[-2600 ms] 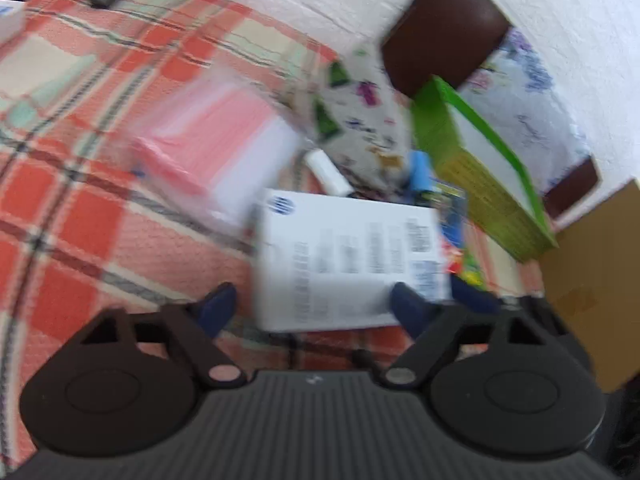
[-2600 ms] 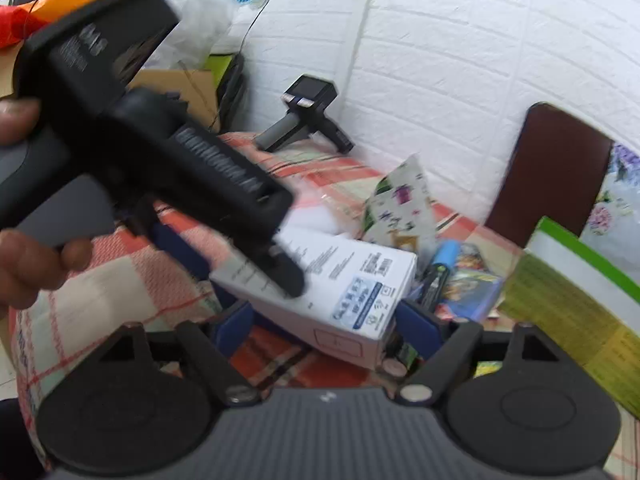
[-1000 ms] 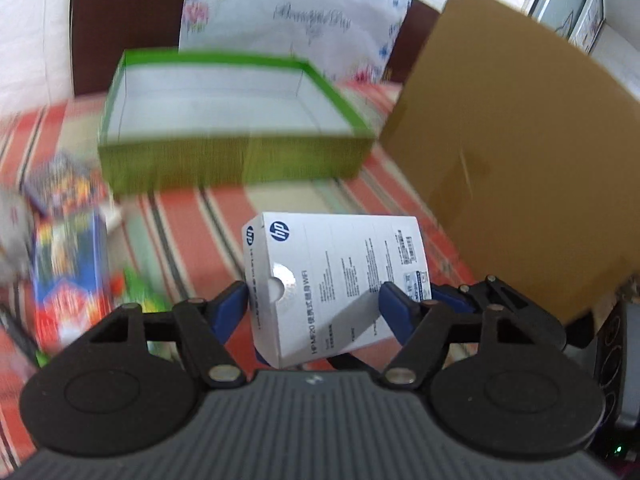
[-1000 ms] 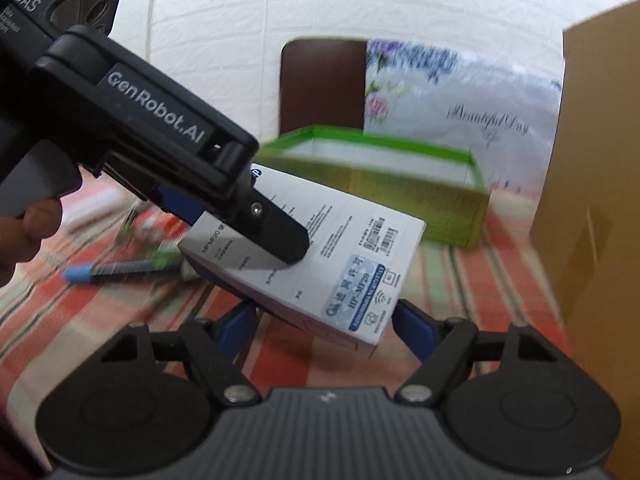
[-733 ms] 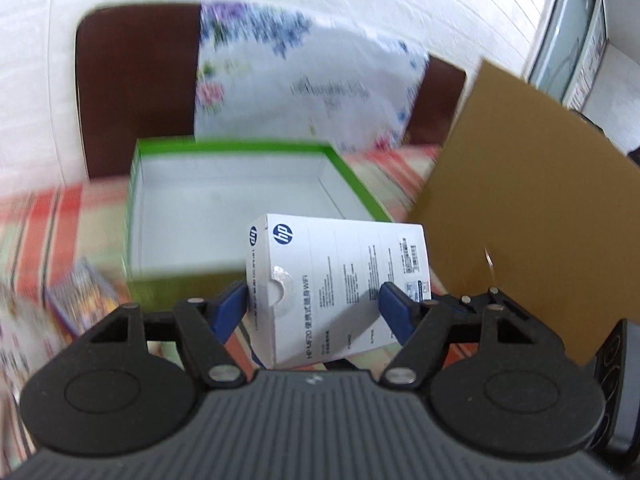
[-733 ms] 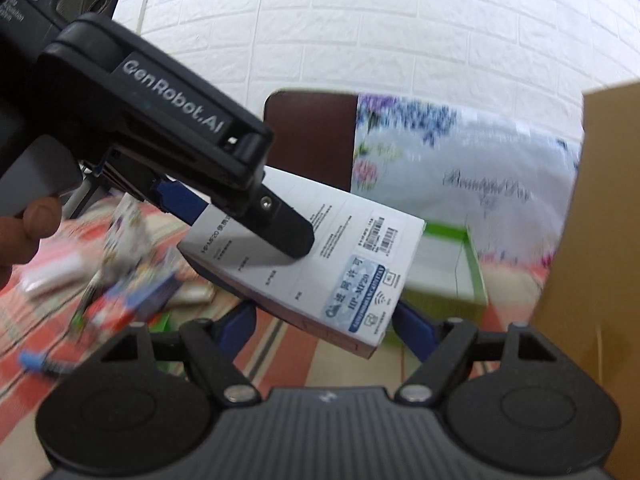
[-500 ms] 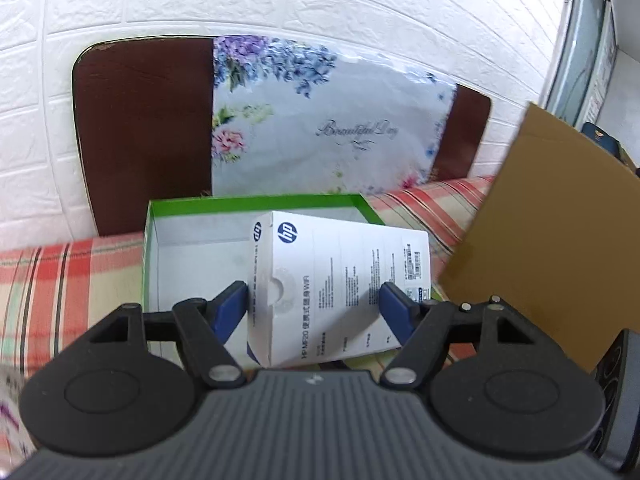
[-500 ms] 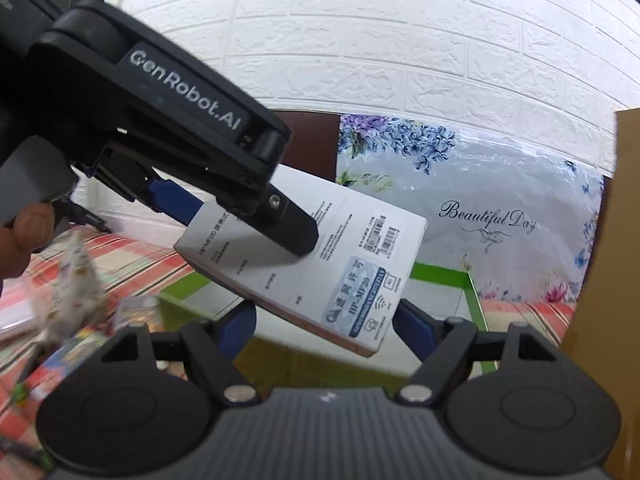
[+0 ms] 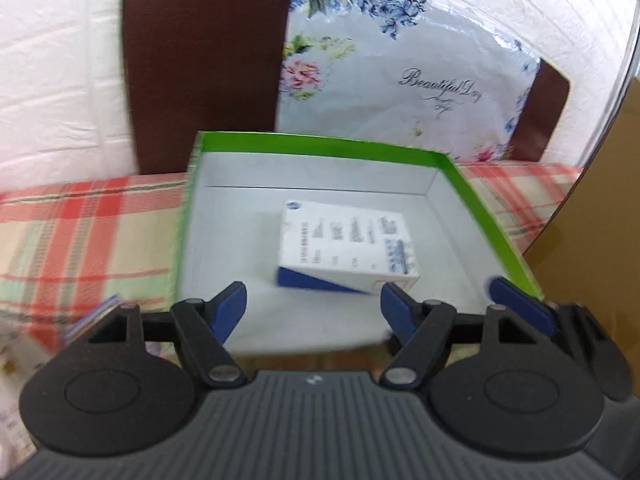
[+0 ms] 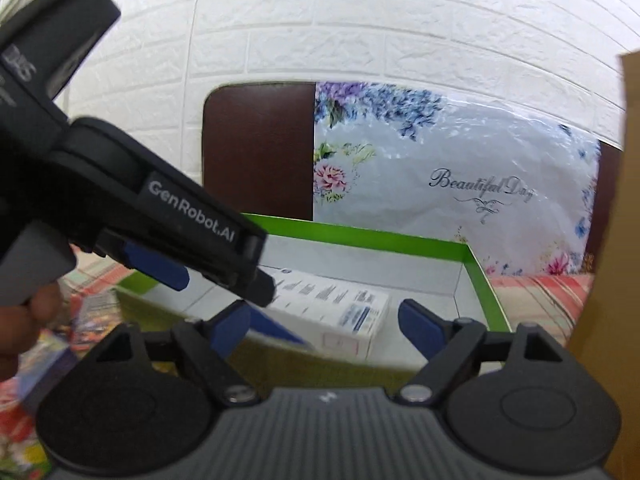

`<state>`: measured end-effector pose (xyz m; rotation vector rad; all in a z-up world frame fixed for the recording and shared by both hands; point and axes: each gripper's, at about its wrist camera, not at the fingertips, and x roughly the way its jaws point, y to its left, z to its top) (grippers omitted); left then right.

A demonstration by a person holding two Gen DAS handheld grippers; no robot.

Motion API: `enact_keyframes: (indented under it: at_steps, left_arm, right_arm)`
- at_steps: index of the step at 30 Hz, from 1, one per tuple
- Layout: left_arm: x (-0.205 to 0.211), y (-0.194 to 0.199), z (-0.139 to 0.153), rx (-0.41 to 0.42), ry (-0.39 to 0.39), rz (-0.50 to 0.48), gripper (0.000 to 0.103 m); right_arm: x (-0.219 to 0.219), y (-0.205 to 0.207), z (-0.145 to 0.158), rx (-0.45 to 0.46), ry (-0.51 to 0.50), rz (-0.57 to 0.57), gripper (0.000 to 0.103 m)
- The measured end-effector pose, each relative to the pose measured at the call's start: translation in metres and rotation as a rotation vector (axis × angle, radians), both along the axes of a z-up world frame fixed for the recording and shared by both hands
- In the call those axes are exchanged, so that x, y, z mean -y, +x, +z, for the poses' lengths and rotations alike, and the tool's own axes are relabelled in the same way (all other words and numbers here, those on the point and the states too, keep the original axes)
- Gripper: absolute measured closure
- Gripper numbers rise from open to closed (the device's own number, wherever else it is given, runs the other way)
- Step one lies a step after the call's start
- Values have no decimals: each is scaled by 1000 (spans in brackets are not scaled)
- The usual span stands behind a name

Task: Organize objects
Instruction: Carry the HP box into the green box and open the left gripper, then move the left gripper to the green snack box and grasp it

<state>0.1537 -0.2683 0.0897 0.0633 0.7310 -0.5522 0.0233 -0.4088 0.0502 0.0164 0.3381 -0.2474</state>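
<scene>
**White box released into the green tray**

Left gripper: jaws apart, nothing between the blue pads. Right gripper: jaws apart too, and they have just been opening wider; nothing is pinched between them.

The white box now sits inside the green tray, ahead of and below both grippers, roughly mid-floor and a little toward the tray's right wall. It looks tilted or caught mid-drop: its near lower edge shows a blue face and the image is blurred, so whether it lies flat cannot be told. A second earlier it was held above the tray, with both grippers at it.

Handling judgement: a printed cardboard retail carton, probably light, stiff on its edges, with smooth faces that could slip under a weak pinch. Best taken across the two long side walls near the middle, where the card resists crushing.

Around: a checked tablecloth under the tray, a floral bag behind it, brown cardboard to the right. A hand grips the left tool's handle.
</scene>
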Motion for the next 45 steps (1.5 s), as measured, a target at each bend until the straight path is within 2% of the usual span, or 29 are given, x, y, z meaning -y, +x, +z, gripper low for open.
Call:
enact_keyframes:
  at_steps: [4,8,13,17,21,22,23,25,27,29,32,35,37,39,40,42,45]
  left_arm:
    - [-14,-31,6,41,36,0,27]
    - [-30,-48,6,19,21,1,27]
    - [-82,-80,-9,-2,-16,32,26]
    - [-143,-95,-24,-53,-42,104,28]
    - [-196,-108,-32,-90,-74,182,28]
    - [-206,-109,-36,-110,-87,195,28]
    - [-214,-111,-40,-134,-103,206,28]
    - [-225,-113,-48,-174,-133,208,28]
    - [-226,-117,-51,-174,-140,211,28]
    - [-223,-126,-51,-147,-136,187,28]
    - [-210,-136,-50,-123,-104,89,28]
    - [-193,-137,-59,-153,-84,11,28]
    - [-179,-134,-69,-148,-18,35,29]
    - [-174,-131,-70,-70,47,85,27]
    - [-176,-125,-71,-60,72,119,27]
    - [-189,-109,-70,-61,69,209,27]
    - [-211,-94,-64,-84,45,308,28]
  right_arm:
    - [-14,-36,-2,16,64,6,18]
    - [-30,-61,-15,-57,143,62,21]
    - [-50,-81,-25,-141,228,141,29]
    - [-73,-84,-28,-177,189,218,34]
    - [-90,-82,-27,-186,183,283,33]
    - [-95,-78,-27,-193,180,303,31]
    - [-102,-76,-28,-203,172,329,24]
    - [-115,-67,-27,-211,123,362,20]
    - [-122,-55,-23,-205,92,365,21]
    - [-118,-47,-15,-193,130,361,22]
    - [-115,-45,-5,-168,124,342,25]
    - [-112,-42,-7,-191,87,300,27]
    - [-112,-35,-12,-235,106,311,27]
    - [-119,-26,-19,-290,102,362,28]
    - [-125,-22,-22,-307,88,381,29]
    - [-135,-15,-28,-318,49,387,37]
    - [-132,-11,-29,-308,24,350,39]
